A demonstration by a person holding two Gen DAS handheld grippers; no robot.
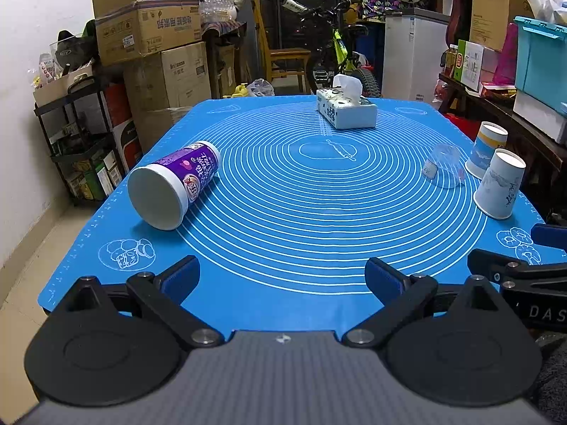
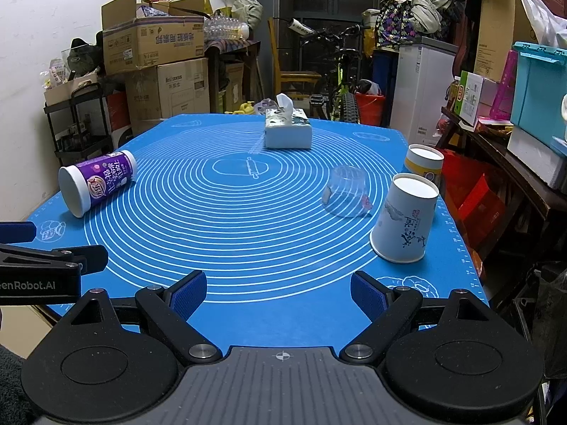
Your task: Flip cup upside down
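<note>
- Both claws wait at the near edge of the worktop [image 1: 283, 304], side by side; the left claw [image 1: 282, 276] has its jaws spread wide and holds nothing, and the right claw [image 2: 278, 292] is the same, wide apart and without load.
- Only one cup is not yet turned over, I think: the purple cup [image 1: 173, 186] lies on its side at the left part of the blue mat [image 1: 283, 212].
- Its long axis runs slanted, with the wide white end toward the near-left corner and the narrow end toward the middle of the mat.
- From the left claw it lies ahead and to the left, so this claw is the nearer one; from the right claw it is well apart, across the mat.
- On the right side stand two paper cups, a white one [image 2: 404, 219] and a yellow-banded one [image 2: 423, 164], mouth down, with a clear plastic cup [image 2: 345, 191] near them, also inverted.
- A tissue box [image 1: 345, 109] sits far back.
- Nothing stands between the left claw and the purple cup.
</note>
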